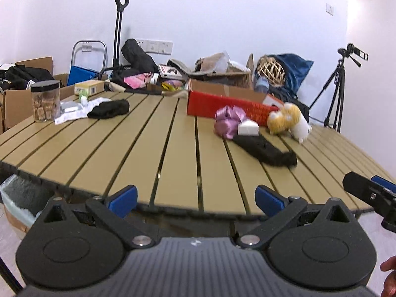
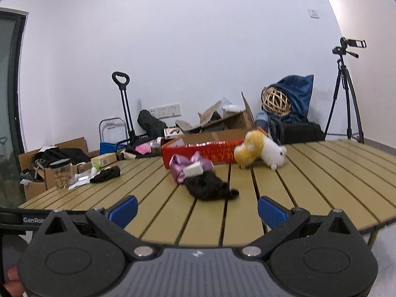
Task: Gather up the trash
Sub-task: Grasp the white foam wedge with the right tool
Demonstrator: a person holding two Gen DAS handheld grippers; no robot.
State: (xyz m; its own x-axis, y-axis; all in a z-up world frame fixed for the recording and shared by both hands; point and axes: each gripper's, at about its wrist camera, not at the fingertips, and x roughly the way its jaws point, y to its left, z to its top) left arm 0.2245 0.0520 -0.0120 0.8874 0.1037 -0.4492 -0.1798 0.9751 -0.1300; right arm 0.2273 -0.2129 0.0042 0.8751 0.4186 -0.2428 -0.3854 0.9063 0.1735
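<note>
Presently both the left gripper [image 1: 195, 198] and right gripper [image 2: 197, 209] are released, empty. Jar [image 1: 45, 101] holds brown chunks at worktop [image 1: 138, 148] corner; lined bin [image 1: 17, 198] sits below the edge.

The left gripper [image 1: 196, 199] had a matte black body with a grey ribbed panel at its middle, carrying a small pale logo just behind the fingers. Either side of that panel sat a rounded black housing with a shallow oval recess. Black link arms ran forward from silver pivot screws to the two fingers, each tipped with a blue ribbed pad [image 1: 123, 199]. Smaller silver screws sat at the outer joints, beside triangular cut-outs. The right gripper [image 2: 198, 210] was built the same, with blue pads [image 2: 272, 214]. A black bar left of its fingers bore white lettering reading "GenRob", cut off by the housing.
</note>
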